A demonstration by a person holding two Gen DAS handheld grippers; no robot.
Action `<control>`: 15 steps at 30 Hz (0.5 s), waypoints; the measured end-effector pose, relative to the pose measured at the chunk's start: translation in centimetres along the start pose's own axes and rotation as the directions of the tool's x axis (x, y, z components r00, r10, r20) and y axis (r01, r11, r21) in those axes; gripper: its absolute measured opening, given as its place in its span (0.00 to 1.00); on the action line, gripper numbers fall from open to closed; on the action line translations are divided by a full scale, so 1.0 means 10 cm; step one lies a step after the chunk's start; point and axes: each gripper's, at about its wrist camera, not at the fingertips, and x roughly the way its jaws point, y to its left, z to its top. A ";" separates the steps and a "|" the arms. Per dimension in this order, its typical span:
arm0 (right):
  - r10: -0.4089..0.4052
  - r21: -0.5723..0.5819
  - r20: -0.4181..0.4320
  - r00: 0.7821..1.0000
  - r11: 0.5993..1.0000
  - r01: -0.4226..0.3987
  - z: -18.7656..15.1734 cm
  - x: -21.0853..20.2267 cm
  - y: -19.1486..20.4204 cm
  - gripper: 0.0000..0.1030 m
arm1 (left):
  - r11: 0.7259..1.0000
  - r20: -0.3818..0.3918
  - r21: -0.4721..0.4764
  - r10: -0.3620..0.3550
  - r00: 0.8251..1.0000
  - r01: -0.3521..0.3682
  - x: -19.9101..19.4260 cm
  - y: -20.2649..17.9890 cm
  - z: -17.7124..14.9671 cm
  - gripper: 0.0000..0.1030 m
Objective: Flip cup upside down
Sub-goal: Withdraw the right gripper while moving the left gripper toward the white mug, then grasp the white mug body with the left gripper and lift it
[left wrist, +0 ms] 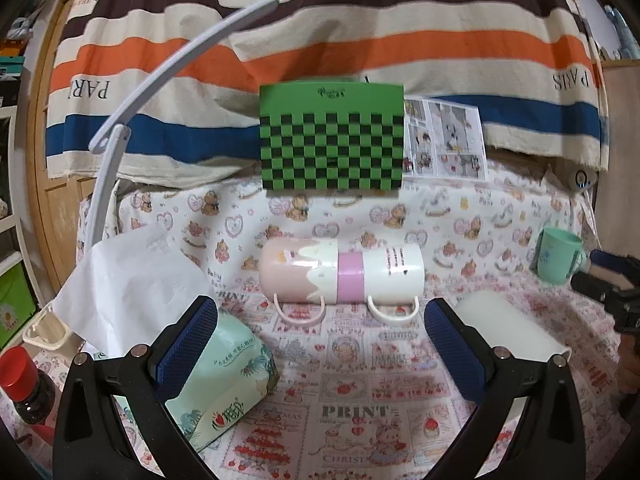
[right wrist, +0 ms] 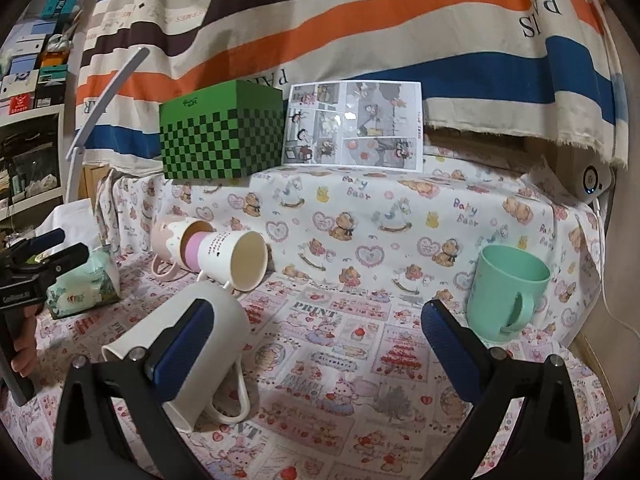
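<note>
On the printed cloth [right wrist: 340, 344], far right, your green cup [right wrist: 506, 296] stands upright, mouth up. Your right gripper [right wrist: 316, 344] is spread, empty, just short of it. Left gripper [left wrist: 320, 340] spread too, facing nested mugs [left wrist: 340, 276] lying sideways.

We read "PRINT" and "Baby Bear" on the tablecloth [right wrist: 352, 312], upside-down "PARIS" on the striped cloth [left wrist: 400, 48].

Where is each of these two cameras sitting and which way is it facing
Left wrist: on the left gripper, facing the nested mugs lying before the green checkered box; its own open fingers show.
Right wrist: on the right gripper, facing the table between a white mug on its side and the upright green cup; open fingers show.
Shared: mugs, box, cup, tissue pack, each other's gripper.
</note>
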 end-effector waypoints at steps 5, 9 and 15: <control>-0.014 0.004 0.015 1.000 1.000 0.014 0.00 -0.02 -0.01 1.00 | 0.999 -0.113 -0.030 -0.047 0.993 0.044 0.08 -0.01 0.02 1.00; -0.015 0.019 0.006 1.000 1.000 0.014 0.00 0.00 -0.04 1.00 | 0.994 -0.132 -0.078 -0.087 0.987 0.077 0.03 -0.06 0.20 1.00; -0.030 0.026 0.013 0.999 0.999 0.030 0.00 -0.02 -0.05 1.00 | 0.973 -0.317 -0.192 -0.185 0.930 0.128 0.17 -0.23 0.57 1.00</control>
